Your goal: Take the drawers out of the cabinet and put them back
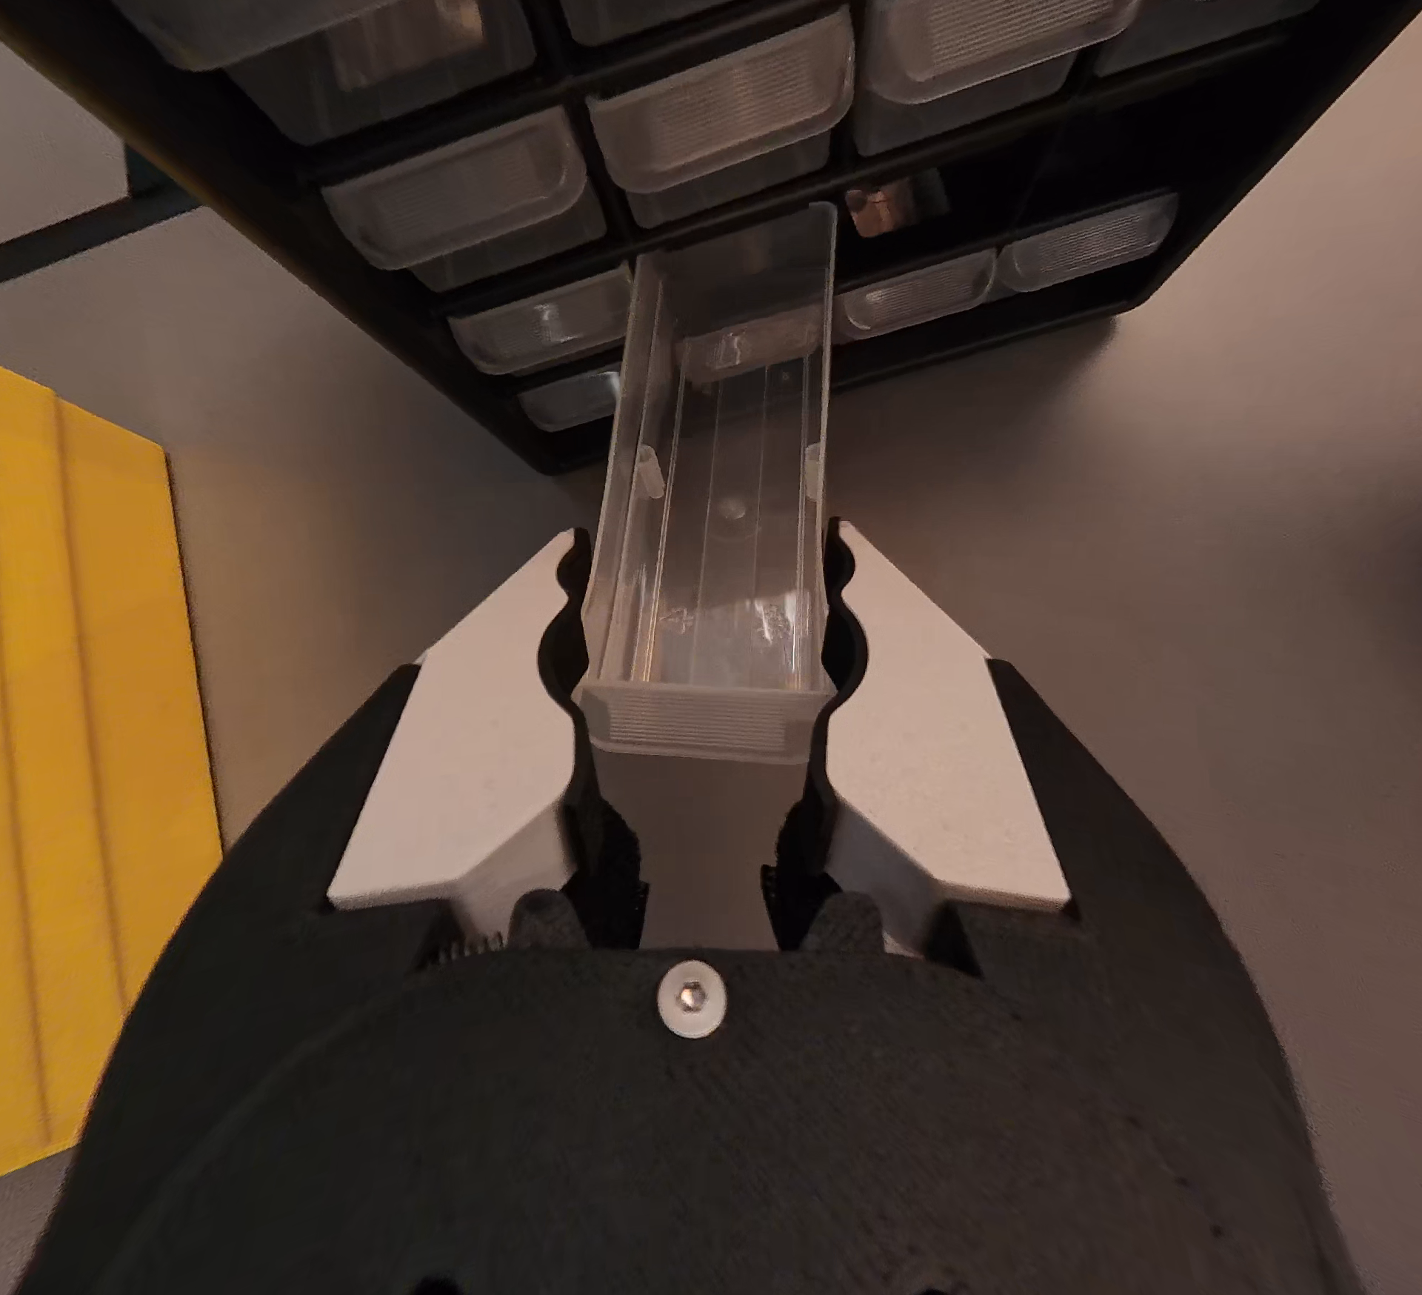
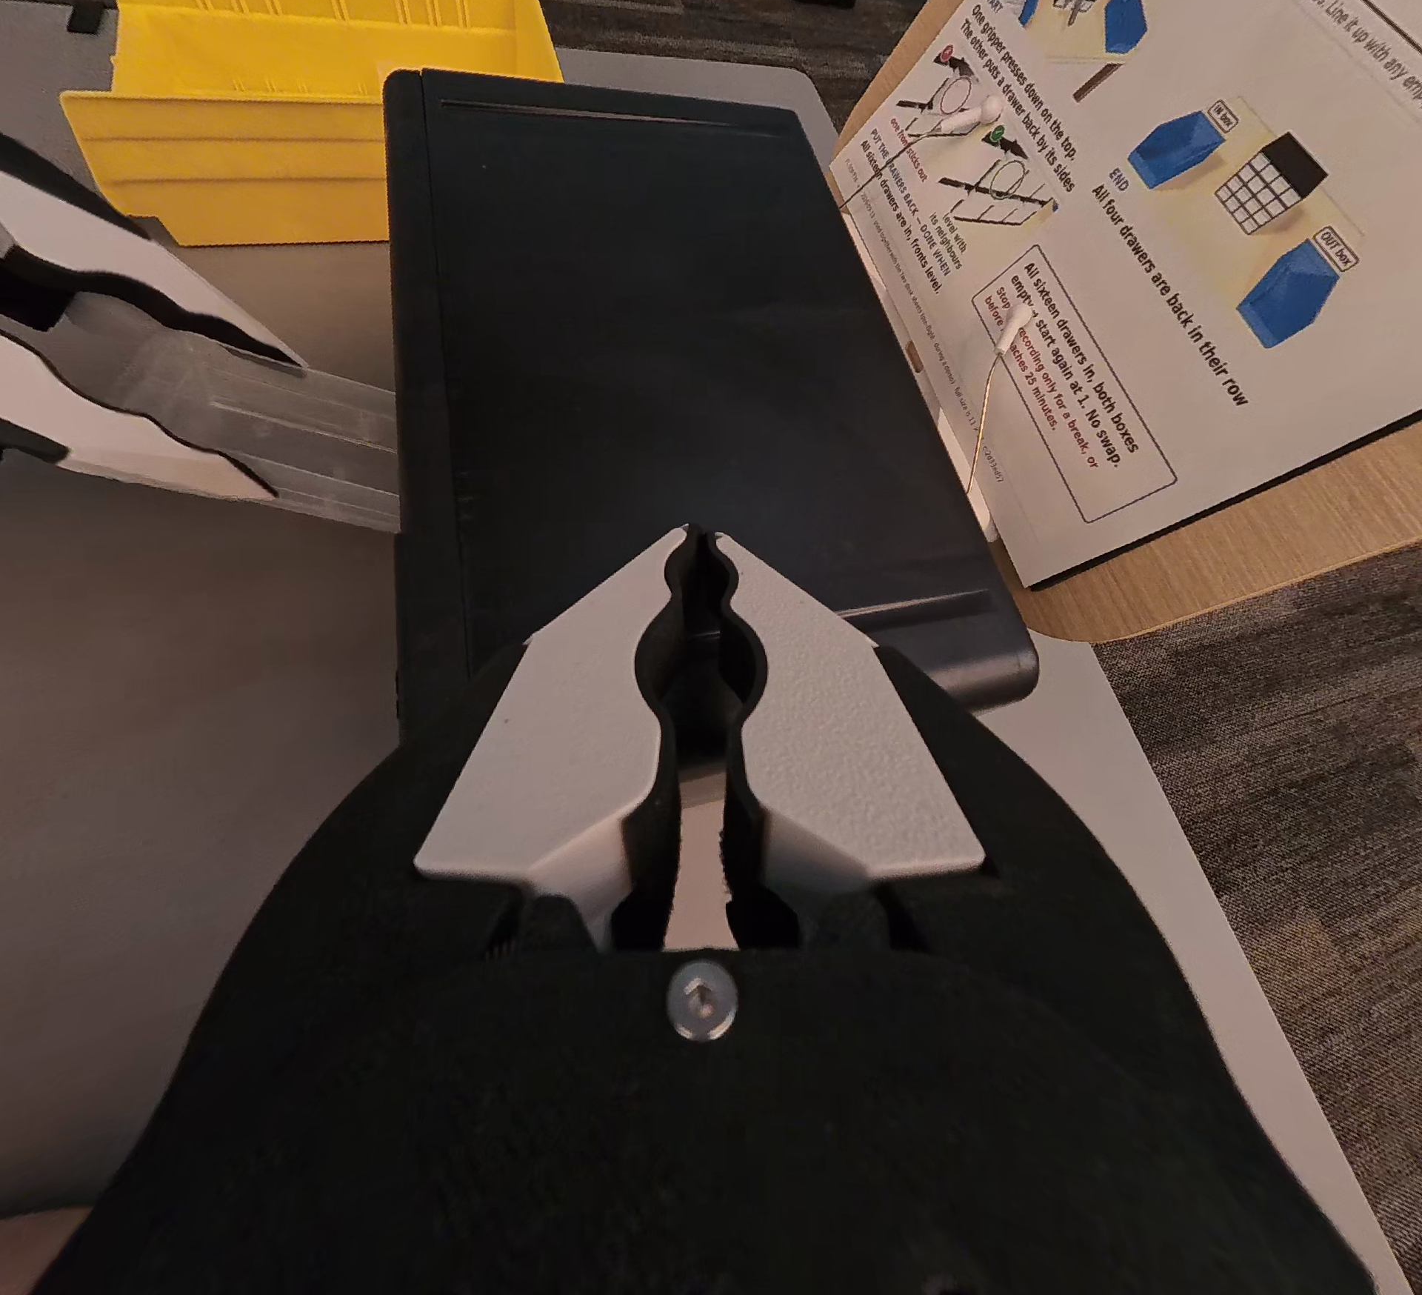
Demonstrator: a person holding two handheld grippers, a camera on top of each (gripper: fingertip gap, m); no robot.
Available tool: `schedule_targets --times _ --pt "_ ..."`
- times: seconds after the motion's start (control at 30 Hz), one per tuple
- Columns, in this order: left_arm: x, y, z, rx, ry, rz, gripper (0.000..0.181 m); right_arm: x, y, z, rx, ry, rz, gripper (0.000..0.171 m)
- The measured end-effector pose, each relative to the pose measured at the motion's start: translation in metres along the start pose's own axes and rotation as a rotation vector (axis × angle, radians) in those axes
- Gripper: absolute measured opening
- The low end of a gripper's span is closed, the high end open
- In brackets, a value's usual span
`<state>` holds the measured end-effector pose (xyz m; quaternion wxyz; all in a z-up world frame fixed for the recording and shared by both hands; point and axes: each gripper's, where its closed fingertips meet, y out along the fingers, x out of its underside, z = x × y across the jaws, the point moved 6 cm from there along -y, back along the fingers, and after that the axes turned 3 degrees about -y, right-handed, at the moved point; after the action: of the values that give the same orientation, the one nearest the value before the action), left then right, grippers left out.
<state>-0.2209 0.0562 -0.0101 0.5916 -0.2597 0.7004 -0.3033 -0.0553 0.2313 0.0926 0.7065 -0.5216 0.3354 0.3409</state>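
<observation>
With the left gripper (image 1: 709, 650) clamped on the clear drawer (image 1: 716, 527) half inside the cabinet (image 2: 677, 350), a tilt could jam it, though the right gripper (image 2: 702, 541), jaws together, rests on the cabinet's top near edge.

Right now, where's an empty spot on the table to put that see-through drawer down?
The grey table is bare right of the clear drawer, below the black cabinet. There is also a bare strip between the drawer and the yellow bin. The cabinet front is crowded with drawers.
</observation>
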Motion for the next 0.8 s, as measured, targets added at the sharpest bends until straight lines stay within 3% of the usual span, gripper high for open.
schedule_targets --times 0.43,0.8 --pt "0.003 0.026 0.012 -0.067 -0.002 -0.022 0.061 0.001 0.001 0.002 -0.002 0.008 0.009 0.000" --pt "-0.018 0.044 0.027 -0.071 0.010 0.019 0.065 0.001 0.001 0.002 -0.009 0.013 0.012 0.000"
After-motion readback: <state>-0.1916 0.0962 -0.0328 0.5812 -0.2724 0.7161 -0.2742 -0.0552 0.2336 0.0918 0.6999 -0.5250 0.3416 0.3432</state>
